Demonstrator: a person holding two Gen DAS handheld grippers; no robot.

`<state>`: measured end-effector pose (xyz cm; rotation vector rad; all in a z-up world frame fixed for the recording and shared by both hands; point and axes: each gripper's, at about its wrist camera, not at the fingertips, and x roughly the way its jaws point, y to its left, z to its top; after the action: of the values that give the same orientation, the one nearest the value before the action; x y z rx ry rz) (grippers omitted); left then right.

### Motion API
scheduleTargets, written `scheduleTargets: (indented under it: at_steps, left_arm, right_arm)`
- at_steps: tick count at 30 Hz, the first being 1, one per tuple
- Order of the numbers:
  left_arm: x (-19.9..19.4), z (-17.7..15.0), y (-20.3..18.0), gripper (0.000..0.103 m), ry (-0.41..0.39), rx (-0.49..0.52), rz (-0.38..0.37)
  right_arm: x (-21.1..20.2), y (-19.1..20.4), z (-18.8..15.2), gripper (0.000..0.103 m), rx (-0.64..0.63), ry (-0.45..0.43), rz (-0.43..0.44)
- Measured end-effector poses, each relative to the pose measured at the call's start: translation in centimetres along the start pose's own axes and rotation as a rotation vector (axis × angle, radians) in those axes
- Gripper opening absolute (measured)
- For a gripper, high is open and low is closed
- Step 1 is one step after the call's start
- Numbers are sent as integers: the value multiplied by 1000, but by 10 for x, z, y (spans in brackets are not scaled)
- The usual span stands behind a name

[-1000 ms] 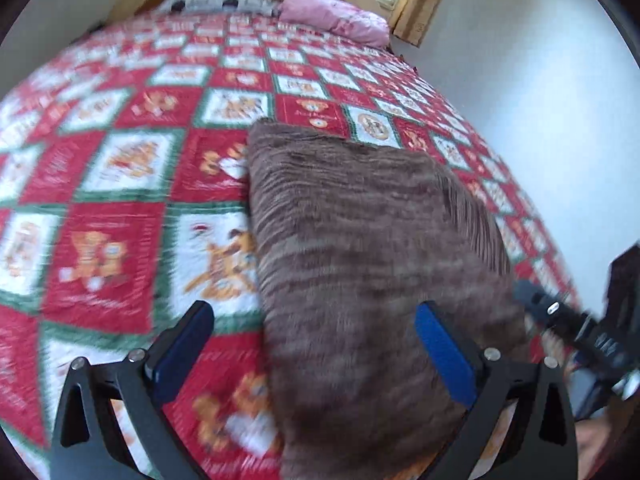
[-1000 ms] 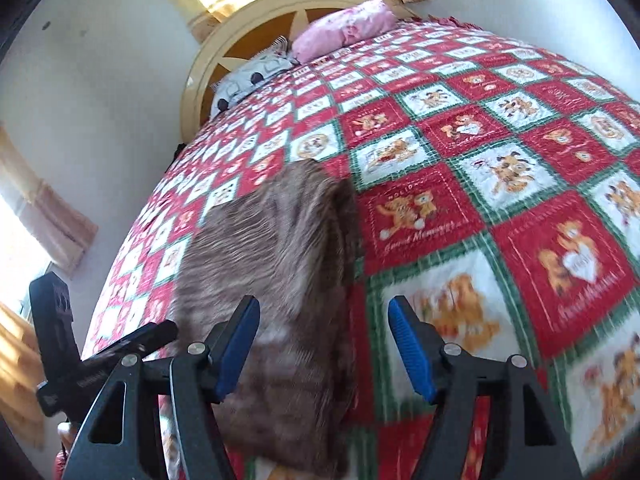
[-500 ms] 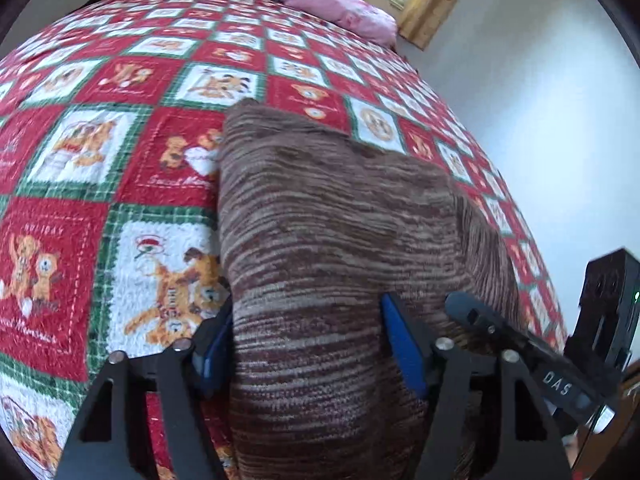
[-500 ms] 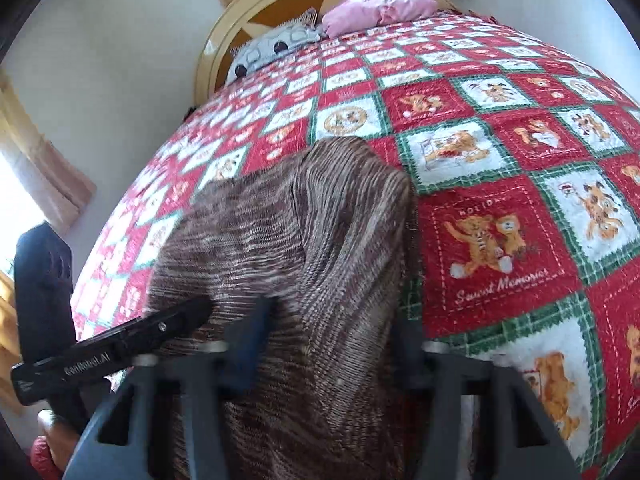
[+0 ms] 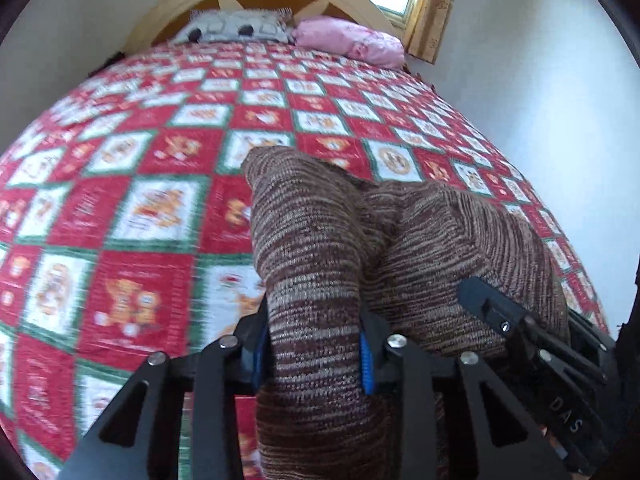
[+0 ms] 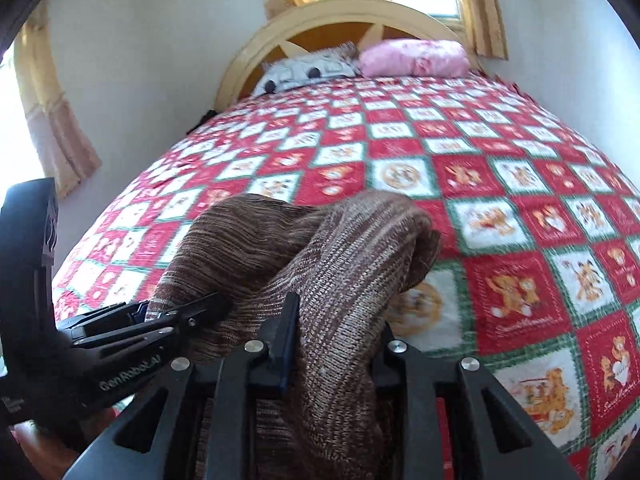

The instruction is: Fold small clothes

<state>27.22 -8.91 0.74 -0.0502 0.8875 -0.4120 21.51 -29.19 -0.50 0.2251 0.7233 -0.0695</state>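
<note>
A brown striped knitted garment (image 5: 320,240) lies on the red, white and green quilt (image 5: 140,208) near the bed's foot. My left gripper (image 5: 316,344) is shut on its near left edge and lifts it, so the cloth bunches into a ridge. My right gripper (image 6: 334,344) is shut on the near right edge of the same garment (image 6: 352,248), also raised. The right gripper shows at the right of the left wrist view (image 5: 532,332). The left gripper shows at the left of the right wrist view (image 6: 132,328). The two stand close side by side.
A grey-white patterned pillow (image 5: 236,30) and a pink pillow (image 5: 352,40) lie at the wooden headboard (image 6: 344,16). White walls flank the bed; curtained windows (image 6: 52,120) stand left and behind. The quilt (image 6: 500,168) stretches far ahead.
Both grippers went from open above the flat garment to shut on its near edge. They have lifted it, and the cloth now bunches up off the quilt.
</note>
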Motion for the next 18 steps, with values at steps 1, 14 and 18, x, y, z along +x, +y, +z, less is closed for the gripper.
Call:
scheduleTargets:
  at_steps: [1, 14, 18]
  left_arm:
    - [-5, 2, 6, 36, -10, -4, 10]
    - [-74, 7, 121, 36, -78, -126, 165]
    - [-86, 2, 160, 36, -85, -162, 239]
  right_arm:
    - [-1, 7, 0, 26, -9, -5, 5]
    - [9, 134, 13, 25, -100, -52, 216]
    - [24, 182, 10, 25, -130, -42, 285]
